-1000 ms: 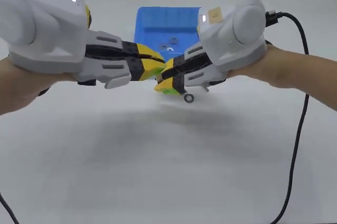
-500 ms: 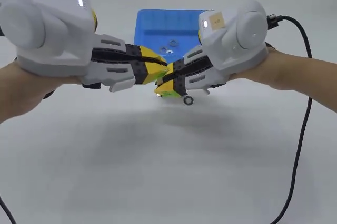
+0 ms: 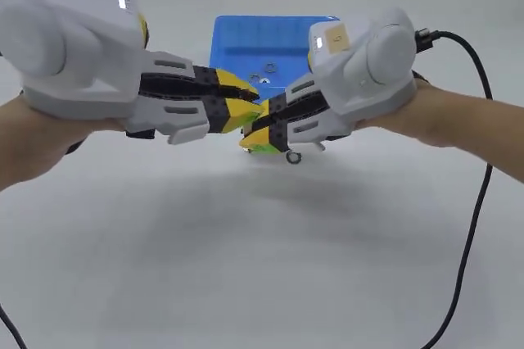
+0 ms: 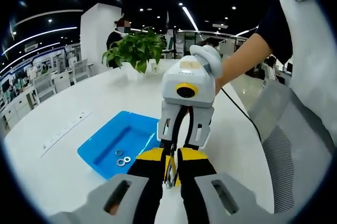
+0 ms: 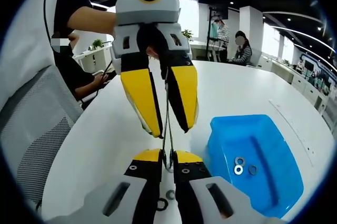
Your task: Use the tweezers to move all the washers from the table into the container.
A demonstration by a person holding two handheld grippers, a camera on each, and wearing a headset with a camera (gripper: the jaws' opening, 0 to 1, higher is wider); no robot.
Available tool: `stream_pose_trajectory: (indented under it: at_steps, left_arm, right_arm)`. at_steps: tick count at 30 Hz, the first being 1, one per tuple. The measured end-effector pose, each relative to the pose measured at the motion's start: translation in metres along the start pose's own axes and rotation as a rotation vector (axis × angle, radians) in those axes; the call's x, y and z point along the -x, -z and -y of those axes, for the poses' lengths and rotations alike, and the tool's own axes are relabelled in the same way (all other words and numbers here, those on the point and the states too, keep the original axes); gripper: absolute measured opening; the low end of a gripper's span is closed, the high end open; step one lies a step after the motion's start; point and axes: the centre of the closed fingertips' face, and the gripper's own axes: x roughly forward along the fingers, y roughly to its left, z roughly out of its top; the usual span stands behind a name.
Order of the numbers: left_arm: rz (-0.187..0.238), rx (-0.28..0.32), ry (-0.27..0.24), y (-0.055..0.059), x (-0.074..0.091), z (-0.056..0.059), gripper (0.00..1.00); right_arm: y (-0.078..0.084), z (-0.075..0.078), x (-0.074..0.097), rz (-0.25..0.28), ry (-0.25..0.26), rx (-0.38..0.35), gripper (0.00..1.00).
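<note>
Lowering the tweezers (image 5: 167,113), pinched by the jaws of both left gripper (image 4: 171,167) and right gripper (image 5: 167,163), should be done squarely over the washer (image 3: 293,156) left on the counter (image 3: 246,242) near the container (image 3: 237,25).

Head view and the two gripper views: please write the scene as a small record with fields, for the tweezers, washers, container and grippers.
tweezers: between the jaws of both grippers, above the table
left gripper: jaws around the tweezers; grip cannot be told
right gripper: jaws shut on the tweezers
container: blue, open, behind the grippers
washers in container: three
loose washer: at least one on the table, near the gripper tips
</note>
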Motion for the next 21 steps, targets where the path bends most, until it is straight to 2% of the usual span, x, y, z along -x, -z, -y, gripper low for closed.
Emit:
stream_pose_trajectory:
  at_steps: [2, 3, 4, 9, 15, 17, 18, 19, 20, 21]
  left_arm:
    - [0.04, 0.002, -0.027, -0.008, 0.003, -0.004, 0.17]
    - [0.076, 0.02, -0.029, -0.014, 0.006, -0.005, 0.18]
    - [0.085, 0.023, -0.034, -0.017, 0.007, -0.007, 0.18]
    - [0.095, 0.013, -0.06, -0.02, 0.014, -0.01, 0.26]
    - [0.089, 0.006, -0.07, -0.015, 0.033, -0.005, 0.32]
    - [0.09, -0.092, -0.137, -0.016, 0.044, -0.009, 0.39]
    - [0.106, -0.042, -0.122, -0.017, 0.047, -0.003, 0.44]
    - [0.134, -0.007, -0.119, -0.021, 0.05, 0.001, 0.52]
    - [0.163, 0.004, -0.13, -0.025, 0.052, 0.002, 0.58]
    - [0.163, -0.008, -0.152, -0.025, 0.057, 0.001, 0.62]
  right_arm:
    - [-0.002, -0.001, 0.001, 0.005, 0.003, -0.003, 0.08]
    - [-0.002, -0.001, 0.001, 0.008, 0.004, -0.004, 0.08]
    - [-0.004, -0.001, 0.001, 0.012, 0.007, -0.008, 0.08]
    - [-0.01, 0.002, 0.004, 0.03, 0.024, -0.025, 0.08]
    - [-0.024, 0.007, 0.017, 0.07, 0.063, -0.049, 0.08]
    - [-0.03, 0.008, 0.022, 0.08, 0.074, -0.049, 0.08]
    - [-0.032, 0.008, 0.025, 0.087, 0.077, -0.052, 0.08]
    - [-0.035, 0.007, 0.027, 0.097, 0.078, -0.059, 0.08]
    - [-0.038, 0.007, 0.03, 0.105, 0.083, -0.06, 0.08]
    - [-0.041, 0.006, 0.031, 0.108, 0.087, -0.058, 0.08]
